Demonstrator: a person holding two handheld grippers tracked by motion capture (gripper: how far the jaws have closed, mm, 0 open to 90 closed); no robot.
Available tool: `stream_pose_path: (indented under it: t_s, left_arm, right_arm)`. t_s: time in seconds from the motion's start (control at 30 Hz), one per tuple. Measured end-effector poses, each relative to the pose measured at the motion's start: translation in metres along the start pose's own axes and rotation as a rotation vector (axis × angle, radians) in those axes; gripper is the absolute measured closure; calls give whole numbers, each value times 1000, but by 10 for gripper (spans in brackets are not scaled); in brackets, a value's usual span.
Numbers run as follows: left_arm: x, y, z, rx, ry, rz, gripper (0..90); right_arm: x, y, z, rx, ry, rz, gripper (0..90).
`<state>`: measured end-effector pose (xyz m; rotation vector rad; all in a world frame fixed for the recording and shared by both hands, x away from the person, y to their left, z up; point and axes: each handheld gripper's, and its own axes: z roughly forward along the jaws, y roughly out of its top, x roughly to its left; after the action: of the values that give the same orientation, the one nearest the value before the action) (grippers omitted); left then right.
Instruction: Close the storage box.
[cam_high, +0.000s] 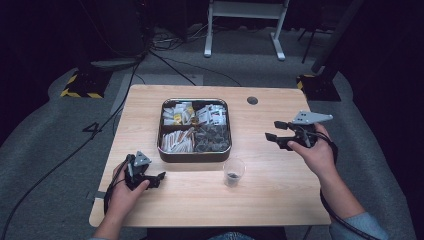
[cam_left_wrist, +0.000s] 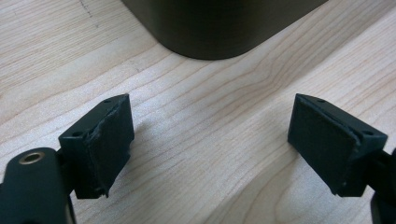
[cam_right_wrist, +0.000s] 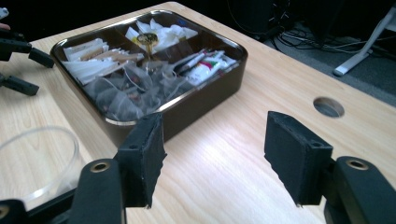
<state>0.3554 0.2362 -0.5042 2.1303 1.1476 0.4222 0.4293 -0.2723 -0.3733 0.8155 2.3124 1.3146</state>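
Note:
A dark metal tray (cam_high: 195, 157) with four compartments sits mid-table, holding white sachets, paper sticks and dark tea bags. In front of its right corner stands a clear plastic cup (cam_high: 234, 172) with something dark at its bottom. My left gripper (cam_high: 159, 179) rests low on the table by the tray's front left corner. In the left gripper view my left gripper (cam_left_wrist: 210, 144) has its jaws wide apart over bare wood, facing the tray wall (cam_left_wrist: 210, 28). My right gripper (cam_high: 272, 130) hovers to the right of the tray and points toward it. This right gripper (cam_right_wrist: 215, 158) is open and empty.
The wooden table (cam_high: 280, 200) has a round cable hole (cam_high: 252, 100) behind the tray. The right gripper view shows the cup (cam_right_wrist: 37, 154) at lower left, the tray (cam_right_wrist: 201, 105) ahead and my left gripper (cam_right_wrist: 28, 70) beyond it. Desk legs and cables lie on the floor behind.

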Motion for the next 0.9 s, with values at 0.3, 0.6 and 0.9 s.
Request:
stream_pose_path:
  t_s: [0.3, 0.6, 0.9]
  left_arm:
    - [0, 0, 0, 0, 1, 1, 147]
    - [0, 0, 0, 0, 1, 1, 145]
    - [-1, 2, 1, 4, 3, -1, 133]
  right_arm:
    - [-9, -37, -19, 32, -30, -5, 382]
    - [-15, -79, -24, 77, -47, 71, 380]
    - [-16, -108, -21, 128, -66, 62, 370]
